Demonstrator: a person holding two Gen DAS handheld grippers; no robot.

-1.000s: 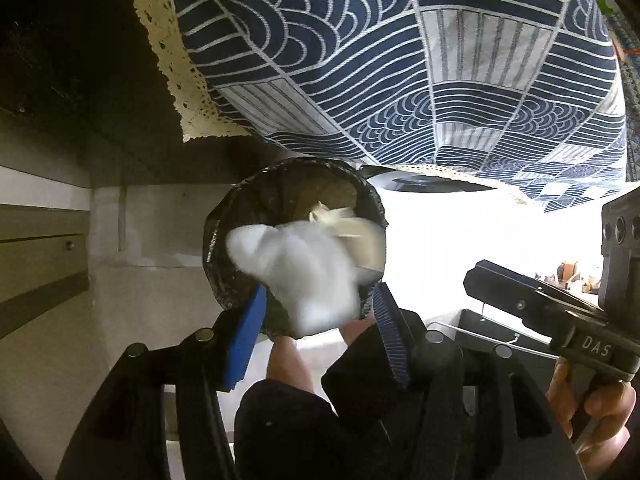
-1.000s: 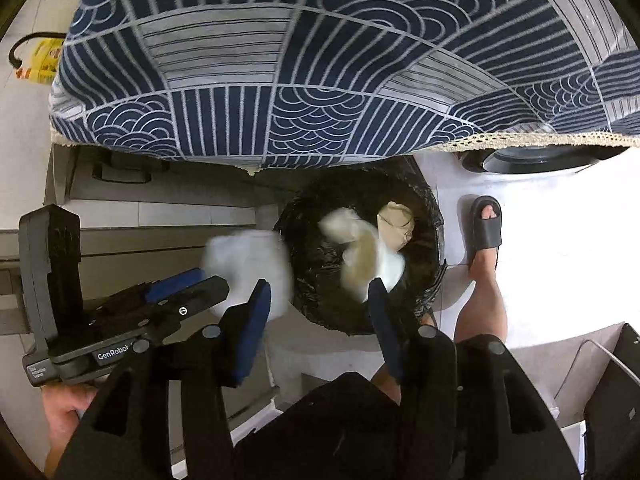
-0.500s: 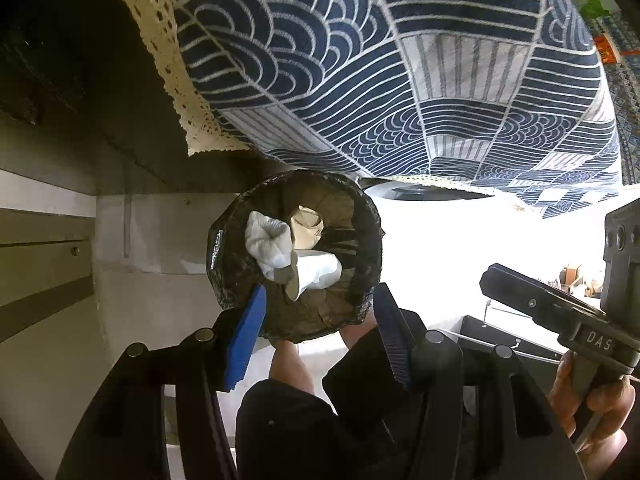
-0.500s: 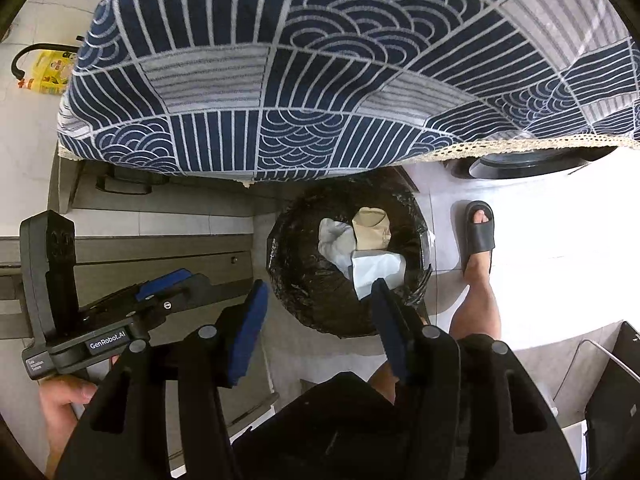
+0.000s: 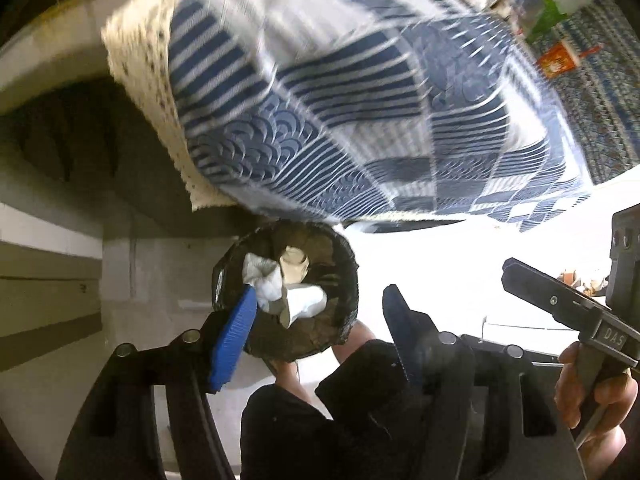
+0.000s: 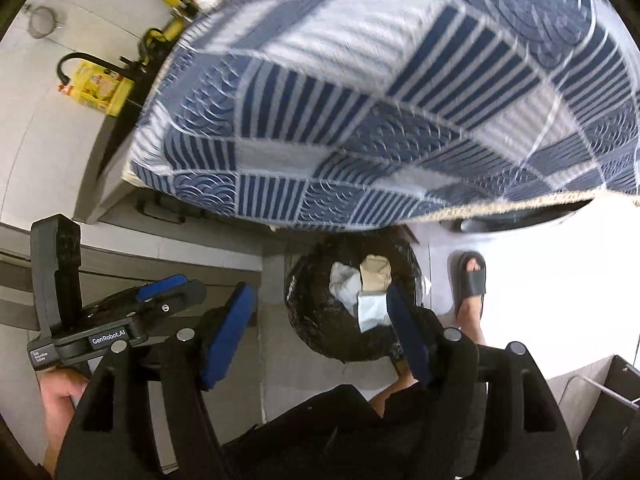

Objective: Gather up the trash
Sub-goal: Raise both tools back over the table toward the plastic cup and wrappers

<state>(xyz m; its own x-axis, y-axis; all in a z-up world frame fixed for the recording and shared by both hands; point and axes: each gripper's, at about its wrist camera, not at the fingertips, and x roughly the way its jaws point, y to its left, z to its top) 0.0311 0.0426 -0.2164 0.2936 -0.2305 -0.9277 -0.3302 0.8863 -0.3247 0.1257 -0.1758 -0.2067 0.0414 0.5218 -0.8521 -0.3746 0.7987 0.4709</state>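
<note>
Pale tiled floor (image 6: 320, 380) under a table draped in blue patterned cloth (image 5: 360, 120). Bin with black liner (image 6: 320, 332) below the table edge, holding crumpled tissues (image 5: 280, 288). Left gripper (image 5: 316, 332) and right gripper (image 6: 320, 324): jaws opening, nothing between. Tissues judged light, soft, compressible; best pinched at a bunched fold. Sandalled foot (image 6: 472, 280) and yellow bottle (image 6: 100, 88) seen from right wrist only; orange packet (image 5: 560, 60) from left only.

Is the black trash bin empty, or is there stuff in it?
Not empty. The black-lined trash bin holds crumpled white tissues and a brownish paper wad resting inside, below its rim.
</note>
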